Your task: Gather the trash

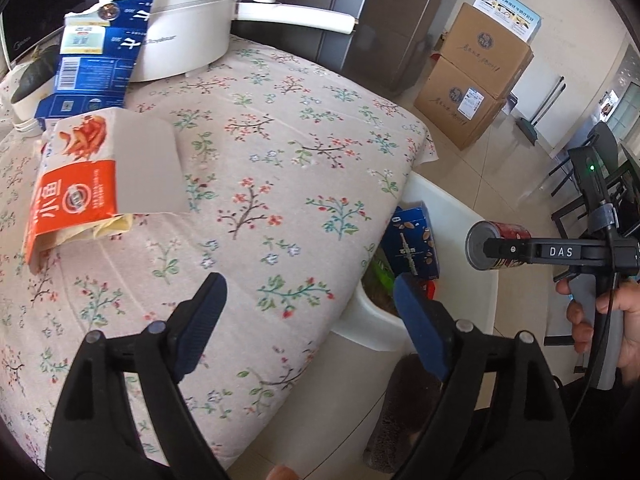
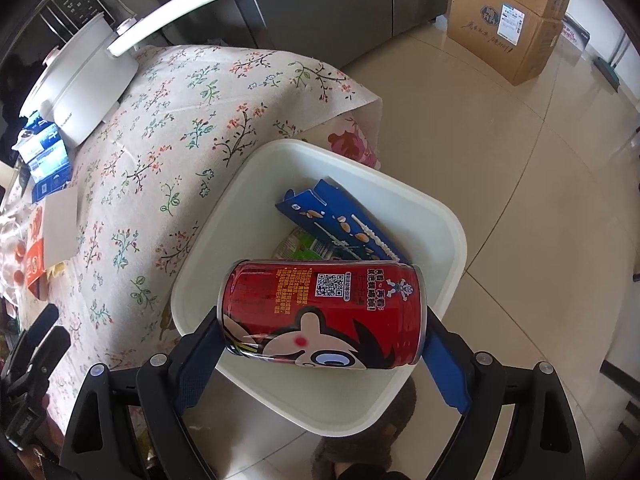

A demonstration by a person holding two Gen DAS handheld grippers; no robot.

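- Red drink can (image 2: 320, 316), printed with a cartoon face, lies sideways in the right gripper (image 2: 322, 344), whose blue pads press on its two ends (top and bottom); it hangs over the white bin (image 2: 452, 240).
- White bin stands on the tiled floor just beside the table and holds a blue snack box (image 2: 340, 220) lying over a green wrapper (image 2: 304, 246).
- Left gripper (image 1: 308, 296) has its jaws spread wide with nothing between them, above the edge of the floral tablecloth (image 1: 280, 168).
- On the cloth, well apart from the bin, lie an orange snack bag (image 1: 76, 192) and a torn blue carton (image 1: 100, 60) (leaning against a white pot (image 1: 188, 28)).
- Two cardboard boxes (image 1: 476, 76) are stacked by the far wall.
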